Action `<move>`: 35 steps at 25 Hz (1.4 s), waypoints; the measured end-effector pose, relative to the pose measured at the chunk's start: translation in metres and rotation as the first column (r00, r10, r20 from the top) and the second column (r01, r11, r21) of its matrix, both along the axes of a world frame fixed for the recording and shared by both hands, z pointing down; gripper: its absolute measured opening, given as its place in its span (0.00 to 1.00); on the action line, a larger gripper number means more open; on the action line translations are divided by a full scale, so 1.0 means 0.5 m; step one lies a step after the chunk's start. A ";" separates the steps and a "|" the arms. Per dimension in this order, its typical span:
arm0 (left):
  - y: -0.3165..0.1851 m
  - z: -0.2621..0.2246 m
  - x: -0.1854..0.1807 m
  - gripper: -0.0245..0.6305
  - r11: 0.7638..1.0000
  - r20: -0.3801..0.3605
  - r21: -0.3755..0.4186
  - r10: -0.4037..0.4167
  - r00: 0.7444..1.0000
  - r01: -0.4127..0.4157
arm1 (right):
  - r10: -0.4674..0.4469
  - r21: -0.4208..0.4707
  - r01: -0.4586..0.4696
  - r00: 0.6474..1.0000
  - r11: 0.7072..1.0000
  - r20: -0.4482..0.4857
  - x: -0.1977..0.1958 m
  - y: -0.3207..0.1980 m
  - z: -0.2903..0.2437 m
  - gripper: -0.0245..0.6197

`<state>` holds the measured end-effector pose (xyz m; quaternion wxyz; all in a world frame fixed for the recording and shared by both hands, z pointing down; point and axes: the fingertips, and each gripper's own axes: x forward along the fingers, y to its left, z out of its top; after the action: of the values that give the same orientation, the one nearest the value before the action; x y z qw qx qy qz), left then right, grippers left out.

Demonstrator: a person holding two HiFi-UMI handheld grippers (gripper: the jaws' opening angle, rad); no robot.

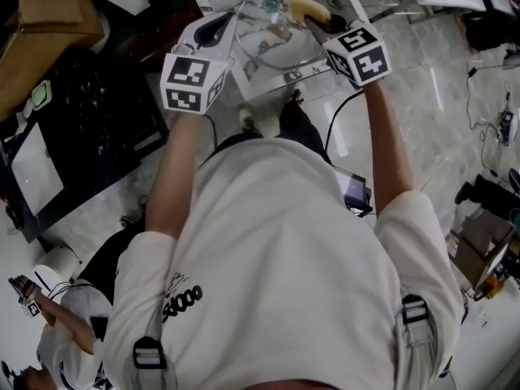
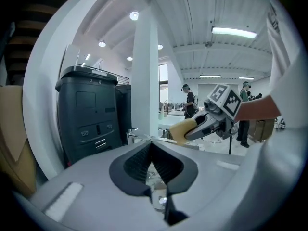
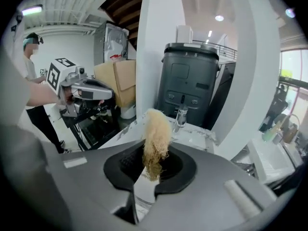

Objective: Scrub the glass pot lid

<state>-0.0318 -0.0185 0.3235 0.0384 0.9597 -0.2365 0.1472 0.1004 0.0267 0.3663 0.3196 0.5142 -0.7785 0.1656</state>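
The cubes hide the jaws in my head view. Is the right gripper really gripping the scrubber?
Observer: Yes. The right gripper view shows the right gripper shut on the scrubber, its fibrous tuft standing up past the jaws.
Operator: And the left, on the lid?
Observer: The left gripper view shows the left gripper closed at the tips, with a clear, shiny sliver between the jaws; it looks like the lid's rim.
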 end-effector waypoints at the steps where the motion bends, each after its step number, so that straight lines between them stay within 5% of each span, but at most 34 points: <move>1: -0.002 -0.015 0.003 0.05 1.000 -0.008 0.013 0.003 1.000 -0.003 | 0.022 0.026 -0.022 1.000 0.999 0.008 0.004 0.004 -0.022 0.10; 17: -0.021 -0.243 0.025 0.05 0.973 -0.110 0.228 0.059 0.992 -0.033 | 0.226 0.355 -0.240 0.971 0.903 0.081 0.048 0.073 -0.308 0.10; 25: -0.028 -0.332 0.033 0.05 0.956 -0.164 0.292 0.077 0.983 -0.026 | 0.237 0.473 -0.237 0.970 0.849 0.059 0.053 0.080 -0.429 0.10; 35: 0.005 -0.421 0.057 0.05 0.922 -0.135 0.379 0.143 0.981 -0.082 | 0.218 0.565 -0.216 0.974 0.797 0.064 0.045 0.089 -0.524 0.10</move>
<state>-0.0031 -0.0159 0.1132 -0.1338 0.9702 -0.2006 0.0244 0.1230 0.0713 0.1044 0.1324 0.6720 -0.7276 -0.0392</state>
